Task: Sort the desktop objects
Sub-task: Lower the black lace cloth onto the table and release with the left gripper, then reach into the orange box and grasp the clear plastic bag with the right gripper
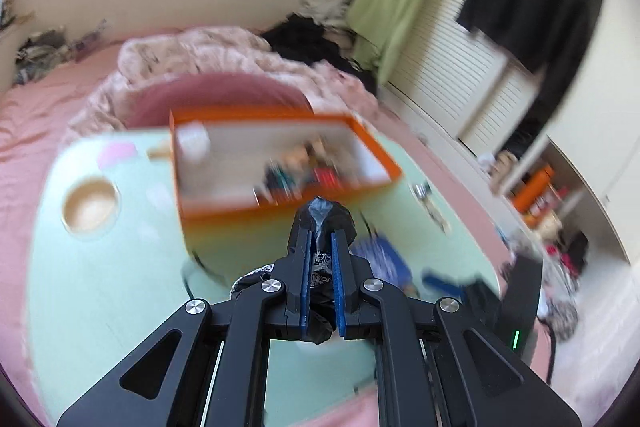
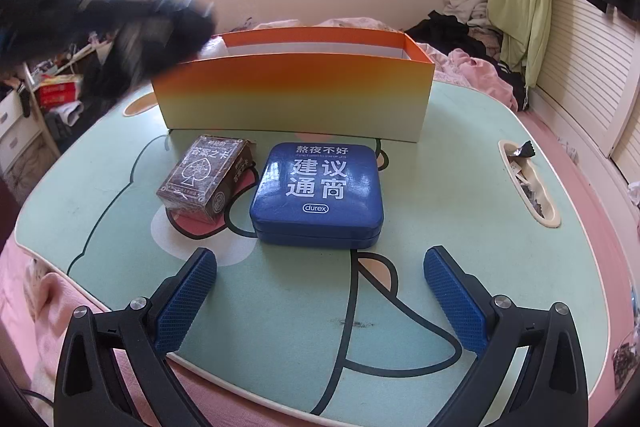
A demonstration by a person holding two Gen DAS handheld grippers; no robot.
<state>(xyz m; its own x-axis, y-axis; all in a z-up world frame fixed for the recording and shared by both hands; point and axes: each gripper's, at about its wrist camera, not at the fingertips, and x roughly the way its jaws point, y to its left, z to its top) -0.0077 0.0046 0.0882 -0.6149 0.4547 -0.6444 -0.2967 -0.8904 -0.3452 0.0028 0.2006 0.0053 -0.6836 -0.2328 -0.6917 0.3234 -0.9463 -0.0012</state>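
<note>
Left gripper: clamping a dark wrapped item, centre frame, nearing the box; thin hold risking slippage. Right gripper: gaping, empty.

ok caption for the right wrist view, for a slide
Open right gripper faces a blue tin and card deck before the orange box.

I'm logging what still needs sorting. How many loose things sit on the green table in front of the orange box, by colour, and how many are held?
Blue square tin: 1
Brown card deck box: 1
Dark wrapped object clamped in the left gripper: 1
Total: 3
</note>
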